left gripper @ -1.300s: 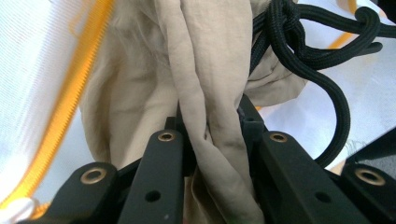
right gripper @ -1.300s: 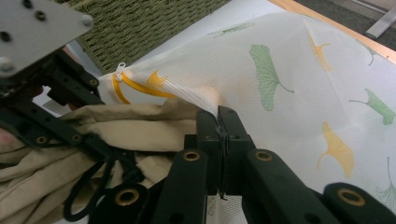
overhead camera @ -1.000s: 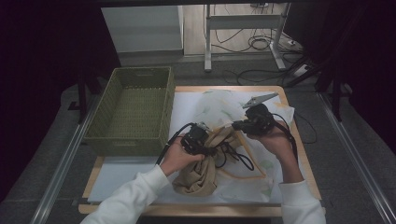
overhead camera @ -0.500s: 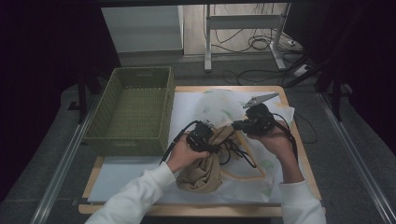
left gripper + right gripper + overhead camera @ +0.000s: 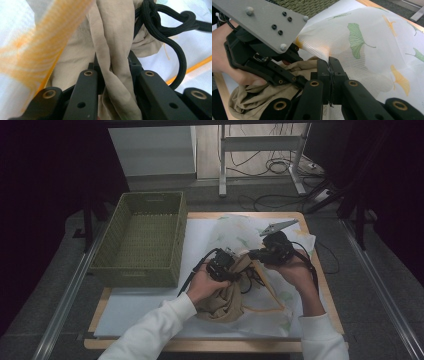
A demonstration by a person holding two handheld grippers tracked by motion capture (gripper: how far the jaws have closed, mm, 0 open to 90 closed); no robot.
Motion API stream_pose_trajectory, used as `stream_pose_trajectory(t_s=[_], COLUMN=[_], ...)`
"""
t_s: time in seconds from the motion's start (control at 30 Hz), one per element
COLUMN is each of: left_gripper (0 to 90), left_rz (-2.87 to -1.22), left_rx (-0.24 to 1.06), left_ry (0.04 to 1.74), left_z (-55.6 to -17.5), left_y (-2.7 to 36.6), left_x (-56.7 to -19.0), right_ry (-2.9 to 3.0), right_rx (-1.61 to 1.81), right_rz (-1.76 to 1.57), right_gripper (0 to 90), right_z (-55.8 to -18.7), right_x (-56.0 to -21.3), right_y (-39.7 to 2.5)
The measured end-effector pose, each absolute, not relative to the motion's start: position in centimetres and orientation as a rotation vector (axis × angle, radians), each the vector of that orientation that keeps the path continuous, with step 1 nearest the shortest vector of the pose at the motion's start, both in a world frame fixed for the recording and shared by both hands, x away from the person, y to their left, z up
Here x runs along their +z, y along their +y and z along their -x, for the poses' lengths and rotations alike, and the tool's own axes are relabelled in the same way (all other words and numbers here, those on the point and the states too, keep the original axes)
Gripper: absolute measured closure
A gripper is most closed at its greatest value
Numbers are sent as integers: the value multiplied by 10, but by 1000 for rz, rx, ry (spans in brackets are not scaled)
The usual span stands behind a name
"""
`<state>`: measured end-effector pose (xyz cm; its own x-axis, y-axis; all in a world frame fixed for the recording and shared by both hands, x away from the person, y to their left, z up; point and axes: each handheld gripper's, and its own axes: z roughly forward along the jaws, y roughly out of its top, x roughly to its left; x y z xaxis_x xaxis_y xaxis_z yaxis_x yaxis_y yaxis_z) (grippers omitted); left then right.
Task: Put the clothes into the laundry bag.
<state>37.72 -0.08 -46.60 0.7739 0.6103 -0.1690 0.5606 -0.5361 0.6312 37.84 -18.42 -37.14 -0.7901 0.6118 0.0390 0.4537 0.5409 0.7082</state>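
Beige garment [image 5: 227, 297] bunched in the middle, a plain sandy tan with no print; black braided cord [image 5: 172, 32] looping off beside the garment, matte black all through; under the garment a white sheer cloth [image 5: 372, 50] printed with ginkgo leaves, some green, some yellow-orange, and edged in an orange stripe; left gripper [image 5: 224, 266] black with brass-coloured screw eyes, right gripper [image 5: 267, 251] the same black, grey plate on top; left of the garment a woven basket [image 5: 145, 270] in olive green; pale wood table [image 5: 310, 235] rim showing; white sleeves [image 5: 150, 330] below the garment.
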Motion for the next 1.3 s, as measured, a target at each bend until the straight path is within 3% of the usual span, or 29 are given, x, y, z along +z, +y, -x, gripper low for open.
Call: stream_pose_trajectory(t_s=[0.63, 1.13, 1.23, 1.3], left_gripper=[747, 742, 715, 644], left_rz=[-2263, -2241, -2237, -2237], left_rx=[91, 172, 163, 153], left_ry=[854, 868, 876, 876], left_z=[-376, -376, -375, -373], left_y=[-8, -19, -20, -20], left_x=[-477, -482, -482, -481], right_ry=[2575, 2570, 2570, 2570], right_rx=[1077, 1074, 1074, 1072], right_rz=[-907, -916, -915, -918], right_gripper=[876, 876, 876, 876], right_z=[-379, -379, -380, -380], right_x=[-373, -373, -373, -374], right_y=[-184, -186, -186, -186])
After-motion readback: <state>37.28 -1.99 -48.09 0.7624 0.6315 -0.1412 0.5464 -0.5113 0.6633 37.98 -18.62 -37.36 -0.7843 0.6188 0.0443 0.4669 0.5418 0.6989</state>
